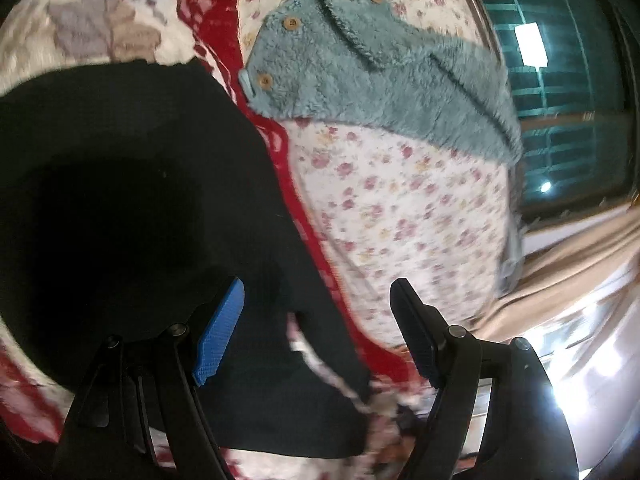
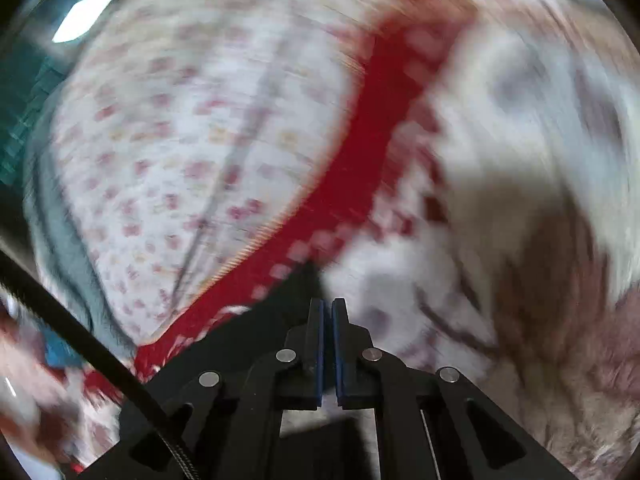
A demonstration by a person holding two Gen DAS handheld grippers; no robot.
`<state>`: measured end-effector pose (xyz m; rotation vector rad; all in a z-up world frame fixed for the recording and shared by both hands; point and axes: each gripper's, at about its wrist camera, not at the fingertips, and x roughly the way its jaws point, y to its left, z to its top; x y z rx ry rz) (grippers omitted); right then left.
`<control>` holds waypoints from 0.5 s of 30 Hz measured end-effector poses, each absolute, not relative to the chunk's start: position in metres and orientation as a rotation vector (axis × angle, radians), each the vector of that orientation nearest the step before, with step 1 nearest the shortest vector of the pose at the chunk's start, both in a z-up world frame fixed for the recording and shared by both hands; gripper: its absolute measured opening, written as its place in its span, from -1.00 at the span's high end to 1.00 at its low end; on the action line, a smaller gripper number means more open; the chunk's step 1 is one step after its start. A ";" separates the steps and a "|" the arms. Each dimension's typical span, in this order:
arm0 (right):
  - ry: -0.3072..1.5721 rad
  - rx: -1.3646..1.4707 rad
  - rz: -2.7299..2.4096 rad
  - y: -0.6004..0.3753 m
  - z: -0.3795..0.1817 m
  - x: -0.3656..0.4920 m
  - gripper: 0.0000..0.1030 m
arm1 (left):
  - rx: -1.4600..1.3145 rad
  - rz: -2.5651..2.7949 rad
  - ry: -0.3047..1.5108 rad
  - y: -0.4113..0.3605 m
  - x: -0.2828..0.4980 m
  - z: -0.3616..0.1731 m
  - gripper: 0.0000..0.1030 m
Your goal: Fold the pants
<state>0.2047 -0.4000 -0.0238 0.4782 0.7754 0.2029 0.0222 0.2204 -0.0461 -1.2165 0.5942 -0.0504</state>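
The black pants [image 1: 120, 160] lie spread on the bed and fill the left of the left wrist view, reaching down between the fingers. My left gripper [image 1: 318, 286] hovers over their right edge, jaws wide open, blue pads [image 1: 218, 336] bare. The right wrist view is blurred by motion. There my right gripper [image 2: 328, 300] is shut, and a corner of the black pants [image 2: 260, 320] rises to a peak right at its fingertips, so it looks pinched between them.
A teal fleece garment [image 1: 360, 72] with wooden buttons lies on the floral sheet [image 1: 400, 208]. A red blanket band [image 1: 216, 20] borders the pants. A window with blinds [image 1: 560, 80] and beige cloth [image 1: 560, 272] are at the right. A black cable [image 2: 80, 336] crosses the right view.
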 end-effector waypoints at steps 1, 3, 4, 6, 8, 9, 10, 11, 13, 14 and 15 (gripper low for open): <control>0.747 0.399 0.267 -0.383 -0.015 0.200 0.86 | -1.194 -0.057 0.595 0.216 0.024 -0.045 -0.46; 0.765 0.290 0.355 -0.354 -0.015 0.197 0.73 | -1.125 -0.056 0.591 0.210 0.027 -0.040 -0.46; 0.805 0.264 0.368 -0.345 -0.022 0.200 0.61 | -1.075 -0.039 0.585 0.205 0.028 -0.037 -0.47; 0.928 0.235 0.370 -0.336 -0.044 0.211 0.60 | -0.976 -0.025 0.543 0.196 0.026 -0.028 -0.58; 1.064 0.184 0.268 -0.338 -0.072 0.223 0.60 | -0.954 -0.025 0.507 0.196 0.023 -0.026 -0.60; 1.057 0.219 0.285 -0.343 -0.076 0.222 0.60 | -0.984 -0.032 0.495 0.201 0.021 -0.029 -0.60; 1.033 0.291 0.308 -0.353 -0.077 0.221 0.59 | -1.036 -0.045 0.498 0.208 0.021 -0.034 -0.60; 1.048 0.336 0.319 -0.358 -0.080 0.222 0.59 | -1.080 -0.054 0.512 0.215 0.020 -0.038 -0.60; 1.037 0.408 0.340 -0.367 -0.084 0.221 0.59 | -1.223 -0.060 0.551 0.240 0.016 -0.053 -0.59; 1.032 0.424 0.346 -0.369 -0.086 0.220 0.59 | -1.297 -0.070 0.541 0.253 0.009 -0.061 -0.59; 1.031 0.415 0.347 -0.368 -0.085 0.219 0.59 | -1.367 -0.064 0.517 0.267 -0.002 -0.069 -0.59</control>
